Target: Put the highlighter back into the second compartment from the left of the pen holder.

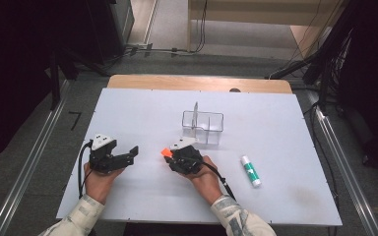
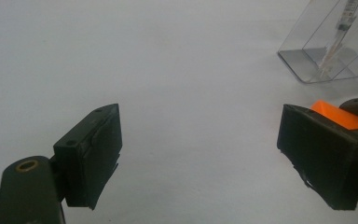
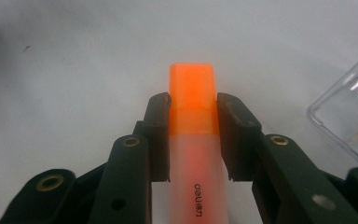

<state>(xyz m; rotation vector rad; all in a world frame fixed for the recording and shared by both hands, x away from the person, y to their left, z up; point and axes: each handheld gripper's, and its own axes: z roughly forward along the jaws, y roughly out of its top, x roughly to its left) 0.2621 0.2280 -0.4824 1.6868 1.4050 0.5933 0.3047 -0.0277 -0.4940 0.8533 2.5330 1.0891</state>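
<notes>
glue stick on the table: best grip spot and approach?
Grip the glue stick mid-barrel, jaws across its short width, coming straight down. It lies flat on the table with bare surface on both sides, nearest the right gripper, which is shut on the highlighter.

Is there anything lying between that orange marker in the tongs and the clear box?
Nothing visible. The right tongs grip the orange highlighter, and only bare white table lies between it and the clear organizer just beyond.
</notes>
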